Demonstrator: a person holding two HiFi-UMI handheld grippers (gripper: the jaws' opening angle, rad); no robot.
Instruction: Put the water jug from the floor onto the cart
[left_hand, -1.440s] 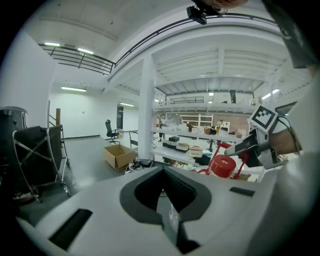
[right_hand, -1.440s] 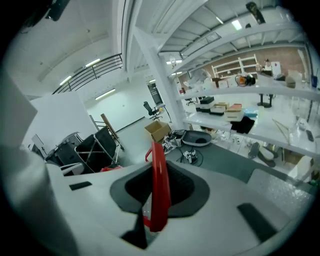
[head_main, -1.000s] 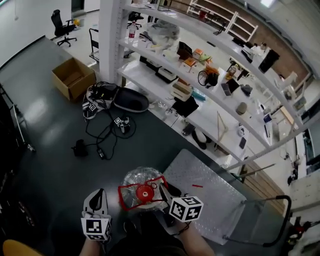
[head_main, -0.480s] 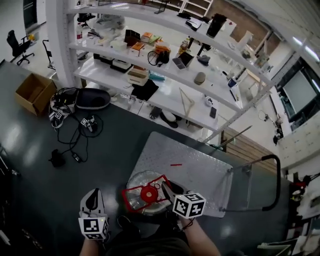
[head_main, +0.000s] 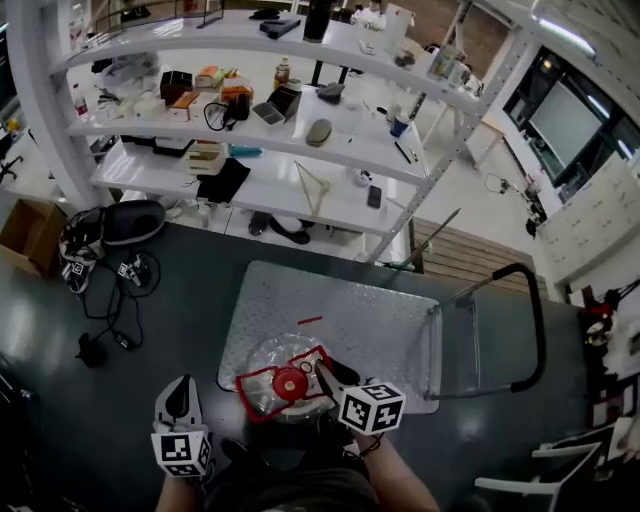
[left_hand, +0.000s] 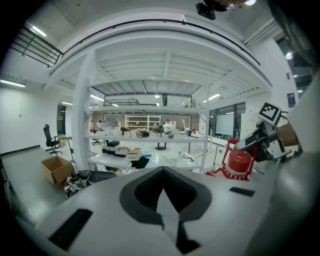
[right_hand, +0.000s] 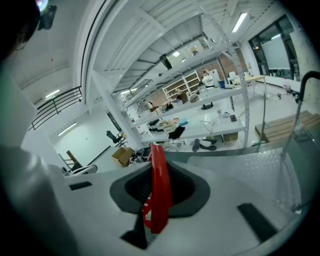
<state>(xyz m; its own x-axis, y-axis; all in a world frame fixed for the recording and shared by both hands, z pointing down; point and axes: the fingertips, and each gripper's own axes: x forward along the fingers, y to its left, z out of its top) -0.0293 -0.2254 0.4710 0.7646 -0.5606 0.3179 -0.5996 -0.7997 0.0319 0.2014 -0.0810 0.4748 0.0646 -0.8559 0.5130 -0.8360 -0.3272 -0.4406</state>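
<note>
The clear water jug (head_main: 272, 372) with a red cap (head_main: 289, 383) and red carrying handle (head_main: 262, 382) hangs over the near edge of the cart's silver deck (head_main: 350, 315) in the head view. My right gripper (head_main: 322, 376) is shut on the handle's right side. In the right gripper view the red handle (right_hand: 159, 170) stands upright between the pads of the right gripper (right_hand: 156, 197). My left gripper (head_main: 181, 392) is to the left of the jug over the dark floor, shut with nothing in it. The left gripper view shows the left gripper (left_hand: 163, 194) and the red cap (left_hand: 239, 162) off to the right.
The cart's black push handle (head_main: 534, 320) rises at the right. White shelving (head_main: 250, 150) loaded with several items stands behind the cart. A cardboard box (head_main: 25, 235), a bag (head_main: 135, 220) and cables (head_main: 110, 300) lie on the floor at the left. A wooden pallet (head_main: 470, 255) lies behind the cart.
Both grippers and the jug have swung from the open floor over to the cart. The jug now overlaps the deck's near edge. The right grip on the handle is unchanged.
</note>
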